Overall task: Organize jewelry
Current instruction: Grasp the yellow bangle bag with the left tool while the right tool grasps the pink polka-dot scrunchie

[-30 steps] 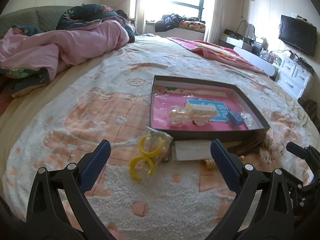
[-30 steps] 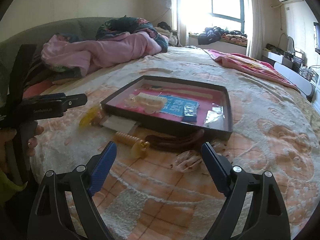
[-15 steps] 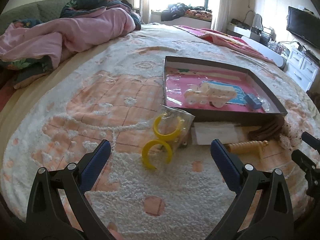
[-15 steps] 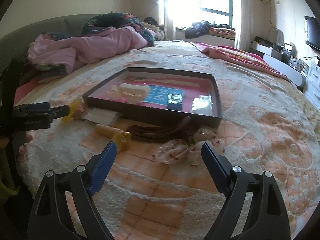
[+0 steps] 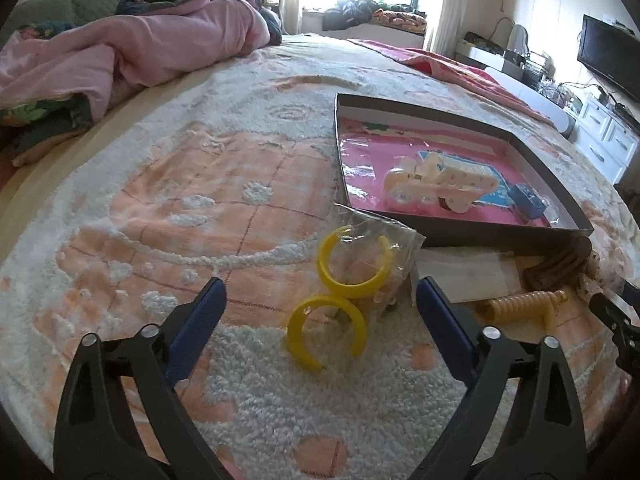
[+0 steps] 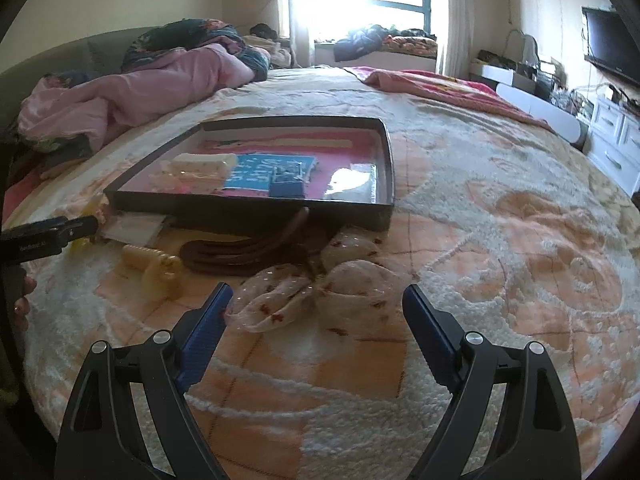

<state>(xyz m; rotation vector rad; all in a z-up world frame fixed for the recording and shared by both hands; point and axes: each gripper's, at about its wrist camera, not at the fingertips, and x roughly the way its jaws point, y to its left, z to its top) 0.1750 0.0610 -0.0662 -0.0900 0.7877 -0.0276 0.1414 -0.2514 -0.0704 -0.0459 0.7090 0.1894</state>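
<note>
We hold the left gripper [image 5: 318, 296] low over the bed [image 5: 160, 208], fingers [image 5: 198, 320] spread wide and holding nothing; a yellow open bangle [image 5: 326, 332] lies on the blanket between them, and a second yellow bangle [image 5: 354, 264] sits just beyond it, partly on a clear plastic bag [image 5: 384, 248]. Our right gripper [image 6: 316, 308] is likewise wide and empty, hovering just before a pale fabric bow [image 6: 316, 292] on the blanket. Beyond the bow, a coiled brown band [image 6: 240, 254] lies against the near wall of the shallow dark tray [image 6: 248, 210]; a cream ribbed piece [image 6: 154, 266] rests beside the band, toward the left gripper. The tray sits near the middle of the bed, its pink floor carrying a cream hair clip [image 5: 440, 182], a blue card [image 6: 266, 170] and a small blue box [image 6: 286, 190]. A white card [image 5: 464, 276] lies flat against the tray's near wall. A pink quilt [image 5: 132, 48] is bunched at the bed's far left edge.
</note>
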